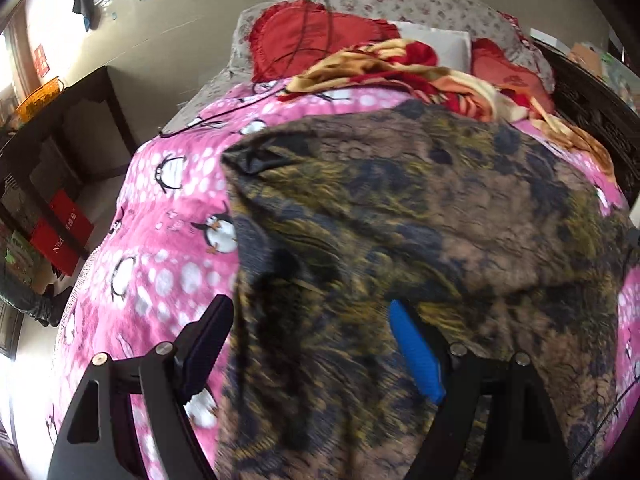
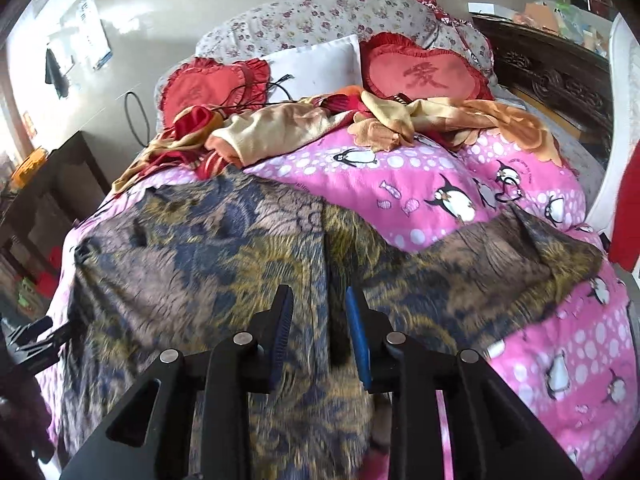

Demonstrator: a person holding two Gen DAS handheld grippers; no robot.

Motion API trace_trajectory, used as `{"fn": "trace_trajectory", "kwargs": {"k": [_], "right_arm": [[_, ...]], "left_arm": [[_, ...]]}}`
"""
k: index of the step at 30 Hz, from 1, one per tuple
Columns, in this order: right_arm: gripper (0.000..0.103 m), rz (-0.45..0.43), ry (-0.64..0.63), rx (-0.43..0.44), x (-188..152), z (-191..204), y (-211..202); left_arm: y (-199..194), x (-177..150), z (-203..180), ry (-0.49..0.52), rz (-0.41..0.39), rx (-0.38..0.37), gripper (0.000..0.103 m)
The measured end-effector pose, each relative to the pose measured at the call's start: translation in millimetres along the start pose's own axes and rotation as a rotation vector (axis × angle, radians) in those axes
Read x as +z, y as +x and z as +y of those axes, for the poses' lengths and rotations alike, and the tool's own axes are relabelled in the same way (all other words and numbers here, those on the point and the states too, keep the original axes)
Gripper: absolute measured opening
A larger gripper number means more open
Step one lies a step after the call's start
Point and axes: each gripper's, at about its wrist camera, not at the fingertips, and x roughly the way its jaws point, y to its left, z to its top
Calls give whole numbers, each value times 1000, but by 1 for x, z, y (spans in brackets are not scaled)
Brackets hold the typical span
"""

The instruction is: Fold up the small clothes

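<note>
Left wrist view: the left gripper (image 1: 312,344) is standing wide apart over the garment (image 1: 400,220), which is sprawling from centre to five o'clock across the pink blanket (image 1: 168,208), its edge falling between the fingers without either pad pressing it, while red cushions (image 1: 312,40) are sitting up at twelve o'clock. Right wrist view: the right gripper (image 2: 320,332) is sitting narrow but parted at six o'clock, a raised fold of the garment (image 2: 192,248) running up between its fingers, and the left gripper (image 2: 36,340) is peeking in at nine o'clock by the garment's edge.
</note>
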Motion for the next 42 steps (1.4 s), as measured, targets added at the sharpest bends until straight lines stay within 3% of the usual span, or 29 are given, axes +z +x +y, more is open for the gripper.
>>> {"fn": "trace_trajectory", "kwargs": {"k": [6, 10, 15, 20, 24, 27, 30, 31, 32, 34, 38, 42], "right_arm": [[22, 63, 1, 1, -20, -6, -9], [22, 23, 30, -92, -20, -31, -25], [26, -11, 160, -249, -6, -94, -39], [34, 12, 137, -266, 23, -120, -23], [36, -6, 245, -283, 45, -160, -6], [41, 49, 233, -228, 56, -181, 15], [42, 173, 154, -224, 53, -186, 43], [40, 208, 138, -240, 50, -187, 50], [21, 244, 129, -275, 46, -193, 56], [0, 202, 171, -272, 44, -203, 46], [0, 26, 276, -217, 55, -218, -23], [0, -23, 256, -114, 73, -201, -86]], "left_arm": [[-11, -10, -19, 30, 6, -24, 84], [-11, -11, -21, 16, 18, -78, 84], [-5, -2, -28, 15, 22, -98, 84], [0, 6, -36, 25, 30, -96, 84], [5, 2, -38, 46, 45, -79, 84], [14, 1, -38, 42, 70, -64, 84], [20, 2, -38, 19, 97, -69, 84], [21, 2, -39, 18, 99, -72, 84], [20, 3, -41, 24, 94, -72, 84], [18, 3, -44, 44, 84, -62, 84], [11, 6, -43, 48, 68, -70, 84], [3, 11, -35, 22, 42, -89, 84]]}}
